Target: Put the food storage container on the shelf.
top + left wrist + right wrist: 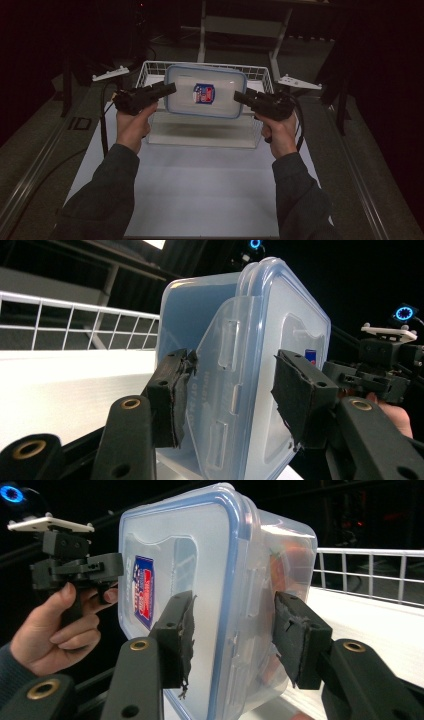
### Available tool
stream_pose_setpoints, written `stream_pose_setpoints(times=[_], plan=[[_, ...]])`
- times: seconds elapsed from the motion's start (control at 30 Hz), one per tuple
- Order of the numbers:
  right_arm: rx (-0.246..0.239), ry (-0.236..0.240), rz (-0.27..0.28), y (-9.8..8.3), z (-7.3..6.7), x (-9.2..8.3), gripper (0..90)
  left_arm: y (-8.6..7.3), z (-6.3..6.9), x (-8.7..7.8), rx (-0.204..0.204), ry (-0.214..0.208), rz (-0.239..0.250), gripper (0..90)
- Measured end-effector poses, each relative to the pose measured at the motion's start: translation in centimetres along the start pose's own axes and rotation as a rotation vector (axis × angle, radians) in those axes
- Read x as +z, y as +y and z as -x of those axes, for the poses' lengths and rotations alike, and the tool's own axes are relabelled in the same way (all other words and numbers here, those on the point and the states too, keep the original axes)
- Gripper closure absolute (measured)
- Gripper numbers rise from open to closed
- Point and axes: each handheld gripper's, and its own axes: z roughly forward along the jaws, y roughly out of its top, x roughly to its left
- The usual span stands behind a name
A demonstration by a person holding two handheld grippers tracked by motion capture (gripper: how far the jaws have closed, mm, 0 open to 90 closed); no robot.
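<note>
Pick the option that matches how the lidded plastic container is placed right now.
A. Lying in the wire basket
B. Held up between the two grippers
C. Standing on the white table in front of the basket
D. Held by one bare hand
B: in the high view the container hangs above the wire basket, with the left gripper clamped on one end and the right gripper on the other.

One lidded plastic container [206, 92] is counted, held between the two grippers, with one label [203, 93] seen on its lid. Two grippers are counted: the left gripper [170, 90] at one short end of the container and the right gripper [238, 96] at the other. One white wire basket [150, 67] is counted just beyond and below both grippers. Two hands are seen, one on each gripper.
</note>
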Motion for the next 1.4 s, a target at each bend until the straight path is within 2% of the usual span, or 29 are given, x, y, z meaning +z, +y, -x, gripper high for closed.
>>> stream_pose_setpoints(times=[0.1,0.23,0.4,0.57,0.73,0.87,0.97,1.03,1.07,1.13,1.17,1.2,1.23,1.3,1.4], plan=[[0.003,-0.016,-0.018,0.1,0.3,0.3,51.4,0.0,-0.5,0.4,-0.017,0.004,-0.006,49.0],[0.045,-0.025,-0.028,0.1,1.2,1.0,51.2,0.2,-1.2,1.2,-0.048,0.019,-0.008,49.0],[0.077,-0.044,-0.048,-0.2,2.1,1.4,50.8,0.3,-2.2,2.1,-0.096,0.021,-0.059,48.9],[0.089,-0.051,-0.048,0.0,2.4,1.6,50.6,0.3,-2.5,2.4,-0.127,0.025,-0.047,48.9],[0.128,-0.057,-0.053,0.2,2.7,1.9,49.9,0.4,-2.7,2.8,-0.179,0.043,-0.034,48.7],[0.129,-0.064,-0.060,0.4,2.9,2.2,48.5,0.3,-3.2,3.1,-0.201,0.043,-0.022,48.8],[0.134,-0.092,-0.066,0.6,3.2,2.4,46.7,0.2,-3.2,3.5,-0.217,0.069,-0.009,48.9],[0.127,-0.121,-0.091,0.7,3.3,2.7,50.3,0.0,-3.5,3.8,-0.233,0.105,-0.016,47.3],[0.125,-0.140,-0.111,0.8,3.4,3.0,49.4,-0.1,-3.6,3.8,-0.236,0.118,-0.017,45.7],[0.123,-0.163,-0.120,0.8,3.4,3.3,46.6,-0.2,-3.8,3.8,-0.220,0.175,-0.009,46.4],[0.130,-0.173,-0.115,0.8,3.5,3.4,47.6,-0.1,-4.0,3.7,-0.221,0.166,0.003,52.2],[0.138,-0.175,-0.112,0.8,3.5,3.5,46.9,-0.1,-3.9,3.8,-0.218,0.179,0.002,53.2],[0.141,-0.176,-0.109,0.7,3.4,3.6,46.3,0.0,-3.7,3.8,-0.197,0.196,0.002,53.4],[0.129,-0.186,-0.103,0.7,3.2,3.7,44.8,0.1,-3.4,3.8,-0.182,0.222,0.009,53.3],[0.099,-0.211,-0.103,0.7,2.7,3.7,44.1,0.0,-2.8,3.3,-0.148,0.213,0.031,54.6]])
